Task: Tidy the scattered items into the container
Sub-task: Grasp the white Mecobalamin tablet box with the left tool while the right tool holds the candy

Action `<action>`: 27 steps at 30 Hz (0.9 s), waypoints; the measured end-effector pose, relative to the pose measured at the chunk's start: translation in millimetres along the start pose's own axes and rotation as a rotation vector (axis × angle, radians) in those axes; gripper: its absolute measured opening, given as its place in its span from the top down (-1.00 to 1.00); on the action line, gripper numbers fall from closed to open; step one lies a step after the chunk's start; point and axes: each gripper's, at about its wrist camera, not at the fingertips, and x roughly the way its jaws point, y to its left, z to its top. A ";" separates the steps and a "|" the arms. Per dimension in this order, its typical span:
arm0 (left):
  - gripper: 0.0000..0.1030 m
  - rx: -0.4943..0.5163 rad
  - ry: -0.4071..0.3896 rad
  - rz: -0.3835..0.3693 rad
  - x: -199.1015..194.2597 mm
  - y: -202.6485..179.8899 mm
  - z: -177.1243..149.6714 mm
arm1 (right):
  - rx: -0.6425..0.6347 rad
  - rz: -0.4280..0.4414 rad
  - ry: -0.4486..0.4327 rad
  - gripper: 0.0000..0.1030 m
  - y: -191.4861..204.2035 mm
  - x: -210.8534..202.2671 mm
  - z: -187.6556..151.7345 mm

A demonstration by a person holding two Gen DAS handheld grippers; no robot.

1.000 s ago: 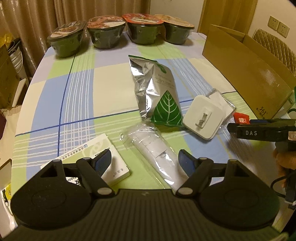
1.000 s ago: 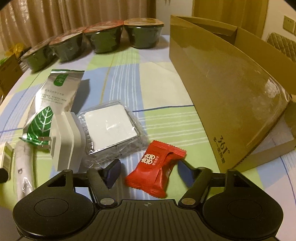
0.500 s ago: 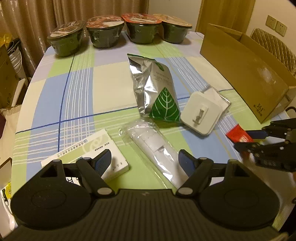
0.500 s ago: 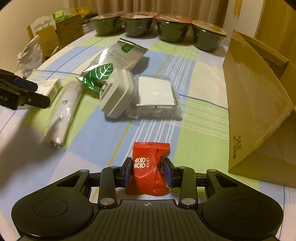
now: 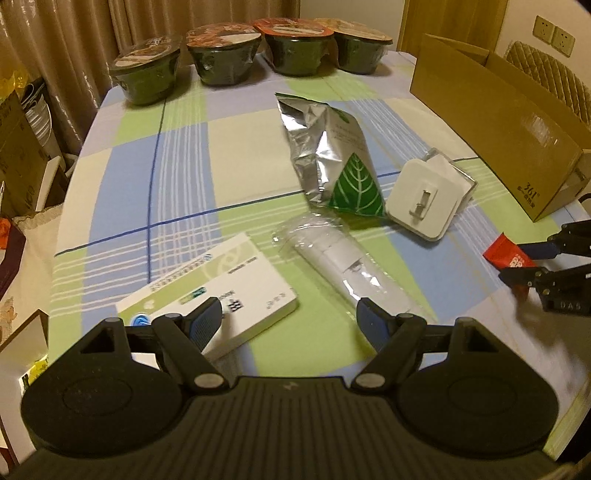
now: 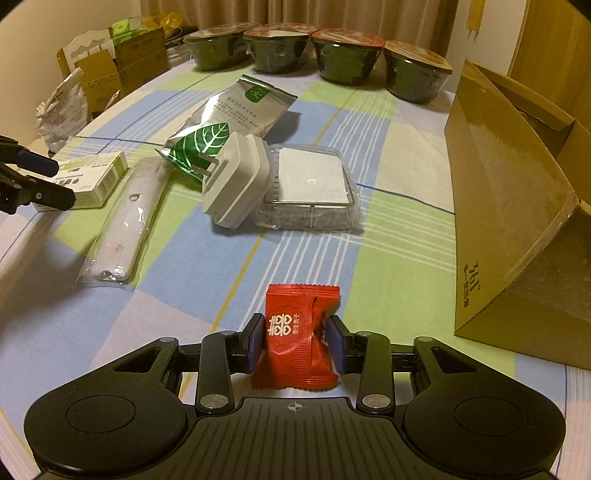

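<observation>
Your worktop point(image 5: 122, 206) wears a checked cloth in blue, green and cream; beige curtains point(image 5: 62, 40) hang behind it, cartons point(image 6: 110, 62) are stacked off one side, and a wall socket point(image 5: 554, 35) sits above the far corner. Four sealed noodle bowls point(image 5: 225, 55) line the far edge. The open cardboard box point(image 6: 517, 206) stands on the right side, well apart from the loose items. Mid-cloth: silver leaf pouch point(image 5: 332, 151), white plug adapter point(image 5: 424, 199) leaning on a clear-wrapped white pad point(image 6: 314, 184), bagged white remote point(image 5: 351, 266), green-and-white medicine box point(image 5: 218, 291). Your left gripper point(image 5: 291, 319) hangs low over the medicine box and remote, jaws released and wide, nothing between them. Your right gripper point(image 6: 295, 343) has the red candy point(image 6: 299, 332) between its jaws near the front edge, just in front of the cardboard box; the pads look to touch the wrapper on both sides, so it's grasping it, though the jaws have just been opening a little. Versus a second ago: that gripper has rolled and swung round, and the candy, then lying flat and skewed between open jaws, now stands upright in them. The left one hasn't shifted.
</observation>
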 end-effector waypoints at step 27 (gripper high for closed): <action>-0.68 0.356 0.153 -0.027 39.0 54.8 8.4 | -0.018 0.052 0.034 0.10 -1.8 -4.4 -2.9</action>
